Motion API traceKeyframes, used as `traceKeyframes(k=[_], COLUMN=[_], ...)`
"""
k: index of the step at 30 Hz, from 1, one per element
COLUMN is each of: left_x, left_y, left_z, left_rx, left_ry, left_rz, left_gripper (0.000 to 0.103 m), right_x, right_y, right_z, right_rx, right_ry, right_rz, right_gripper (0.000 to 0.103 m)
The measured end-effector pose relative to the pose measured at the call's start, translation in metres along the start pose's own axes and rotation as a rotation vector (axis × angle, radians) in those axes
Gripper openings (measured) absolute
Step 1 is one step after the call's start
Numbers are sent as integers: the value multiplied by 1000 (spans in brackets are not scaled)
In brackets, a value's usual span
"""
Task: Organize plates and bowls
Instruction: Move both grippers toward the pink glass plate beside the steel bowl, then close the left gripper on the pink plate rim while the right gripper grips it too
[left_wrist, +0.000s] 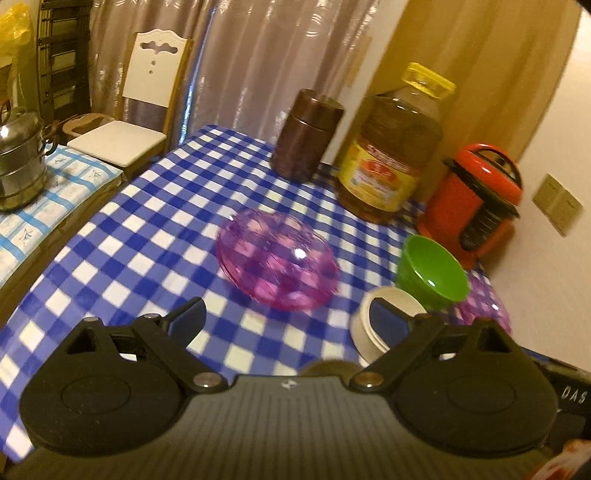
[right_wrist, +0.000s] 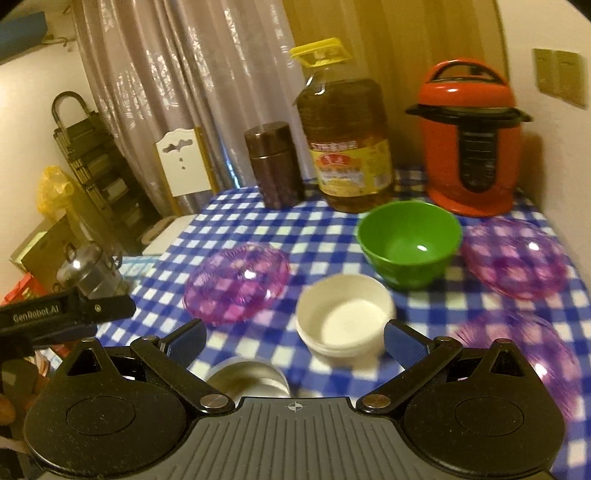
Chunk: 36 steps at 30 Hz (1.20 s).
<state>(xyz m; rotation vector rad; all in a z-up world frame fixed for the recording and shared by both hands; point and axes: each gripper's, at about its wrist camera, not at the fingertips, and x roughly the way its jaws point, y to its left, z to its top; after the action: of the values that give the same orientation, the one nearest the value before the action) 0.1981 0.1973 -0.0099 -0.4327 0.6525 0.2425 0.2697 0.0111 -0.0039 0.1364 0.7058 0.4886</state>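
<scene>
On the blue checked tablecloth lie three clear purple plates: one at the left (right_wrist: 236, 282), also in the left wrist view (left_wrist: 277, 258), one at the far right (right_wrist: 515, 256) and one at the near right (right_wrist: 517, 354). A green bowl (right_wrist: 410, 240) (left_wrist: 432, 275) stands behind a white bowl (right_wrist: 345, 319) (left_wrist: 384, 326). A metal bowl (right_wrist: 247, 380) sits just under my right gripper (right_wrist: 293, 339), which is open and empty. My left gripper (left_wrist: 288, 319) is open and empty, near the left purple plate.
At the back stand a brown jar (right_wrist: 275, 164), a large oil bottle (right_wrist: 345, 144) and a red pressure cooker (right_wrist: 471, 136). A steel pot (left_wrist: 20, 162) sits on a side table to the left, with a white chair (left_wrist: 144, 96) behind. The wall is on the right.
</scene>
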Motion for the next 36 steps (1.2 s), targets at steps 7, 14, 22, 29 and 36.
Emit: traceKeyframes(k=[7,14,22,29,36], left_x=[53,95,136,157,168], left_y=[24,43,50,54,58], left_z=[22,34,29,27,27], left_rx=[-38,-92,-89,-90,-89], left_ry=[-5,-7,38,53,58], left_rz=[54,74,109,111,115], left_gripper=[92,88,77,62,39], right_x=[71,129,185,221,238], right_y=[5,7,1,-9,-7], right_z=[32,50,58,57,59], right_rx=[-19,-38,-59,-58,-77], right_ry=[28,71,126,191,234], right_rz=[56,82,85,78,89], right_gripper=[91,84,69,56,49])
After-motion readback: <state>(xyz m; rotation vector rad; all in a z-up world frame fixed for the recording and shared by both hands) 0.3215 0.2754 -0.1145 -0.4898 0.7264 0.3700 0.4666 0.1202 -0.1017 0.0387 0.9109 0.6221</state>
